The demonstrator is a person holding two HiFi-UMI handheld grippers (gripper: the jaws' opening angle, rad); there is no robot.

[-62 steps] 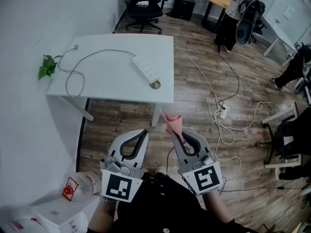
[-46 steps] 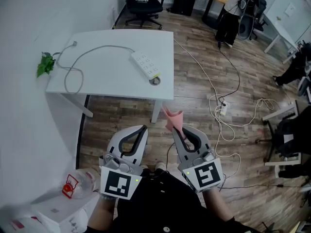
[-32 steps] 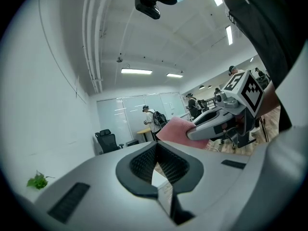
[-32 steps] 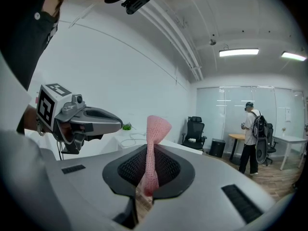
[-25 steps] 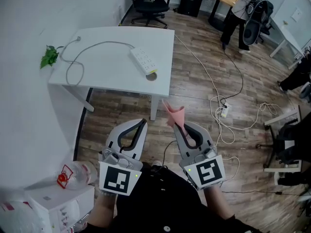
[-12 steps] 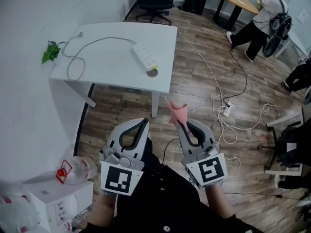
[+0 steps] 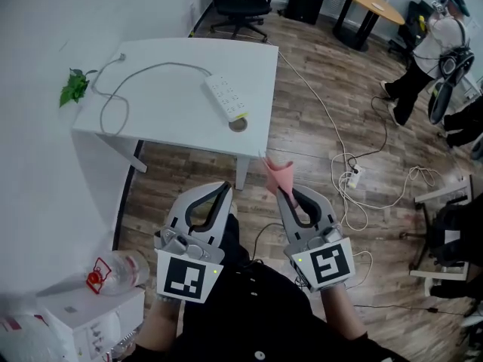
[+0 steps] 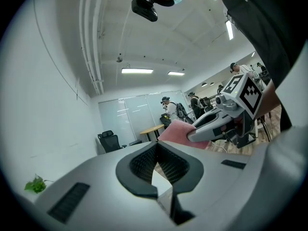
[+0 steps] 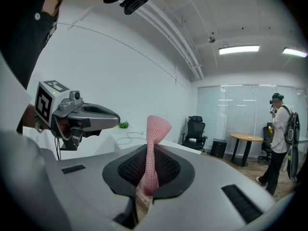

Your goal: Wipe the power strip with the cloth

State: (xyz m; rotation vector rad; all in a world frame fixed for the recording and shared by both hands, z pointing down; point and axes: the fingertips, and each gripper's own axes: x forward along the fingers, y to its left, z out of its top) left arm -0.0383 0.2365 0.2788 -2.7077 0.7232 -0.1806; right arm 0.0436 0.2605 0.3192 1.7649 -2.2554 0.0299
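My right gripper [image 7: 281, 196], clamped on the pink cloth [image 7: 275, 173], faces the power strip [image 7: 226, 102] lying diagonally on the white table [image 7: 158, 123], well ahead and leftward, more in line with my closed, empty left gripper [image 7: 221, 193].

Two matching tools here: the left gripper [image 7: 223, 190] and the right gripper [image 7: 281, 195] both have pale grey moulded shells. Their curved jaws are lined with black ribbed padding around a rounded loop, and there are dark recessed slots on the flanks. At the back of each sits a white cube [image 7: 185, 281] printed with a black square marker, a tiny green light [image 7: 213, 272] glowing near its edge. The person wears a black top [image 7: 249, 319] and a small black camera [image 9: 134, 0] at the head.
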